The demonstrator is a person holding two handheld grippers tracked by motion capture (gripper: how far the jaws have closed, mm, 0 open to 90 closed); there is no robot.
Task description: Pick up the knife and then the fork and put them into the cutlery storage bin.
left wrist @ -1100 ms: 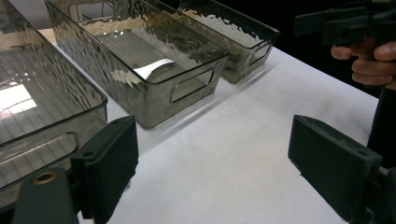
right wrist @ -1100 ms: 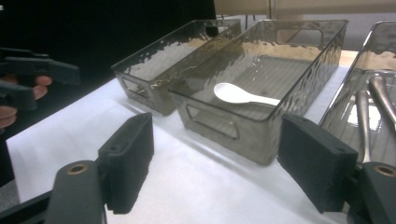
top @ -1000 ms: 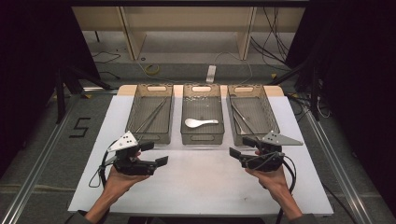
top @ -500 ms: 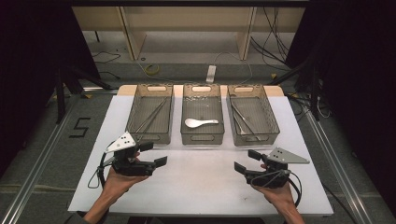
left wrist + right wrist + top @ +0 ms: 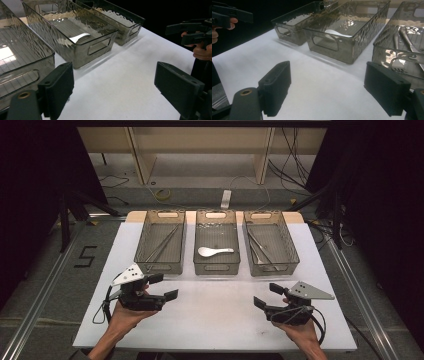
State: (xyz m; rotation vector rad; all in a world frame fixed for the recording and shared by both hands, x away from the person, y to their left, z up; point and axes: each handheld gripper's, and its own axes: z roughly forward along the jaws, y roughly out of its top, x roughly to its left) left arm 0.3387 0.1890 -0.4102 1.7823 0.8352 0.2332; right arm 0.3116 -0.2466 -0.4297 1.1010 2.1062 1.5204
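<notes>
White plastic, lying alone in the middle bin (image 5: 216,268): spoon (image 5: 212,251), bowl pointing toward the left bin (image 5: 161,268), touching nothing else. Hovering low over the bare front half of the table (image 5: 215,320), just before the row of three smoky see-through bins: left gripper (image 5: 164,286), jaws standing wide apart, gripping nothing. Hovering the same way on the other side, near the front of the right bin (image 5: 272,269): right gripper (image 5: 267,295), jaws also well apart and empty. Pointing roughly toward each other across the sheet, both well short of the spoon.

Judging the progress: seeming sorted already, with thin chopsticks (image 5: 162,245) lying slanted in the left bin, the spoon in the middle one, and metal cutlery (image 5: 260,247) in the right one, a fork head showing through the wall in the right gripper view. Finding no loose piece on the sheet. So probably standing either at the very end or at the very beginning of the work; not possible to tell which. If reaching for the spoon is intended, needing to lift over the front wall of the middle bin and come down inside.

Covering the table: plain white sheet, matt, flat, without marks. Around it, grey floor with a painted figure 5 (image 5: 86,256) at the left, loose cables (image 5: 160,195) behind, a pale wooden frame (image 5: 200,140) at the back, and dark surroundings on both sides
</notes>
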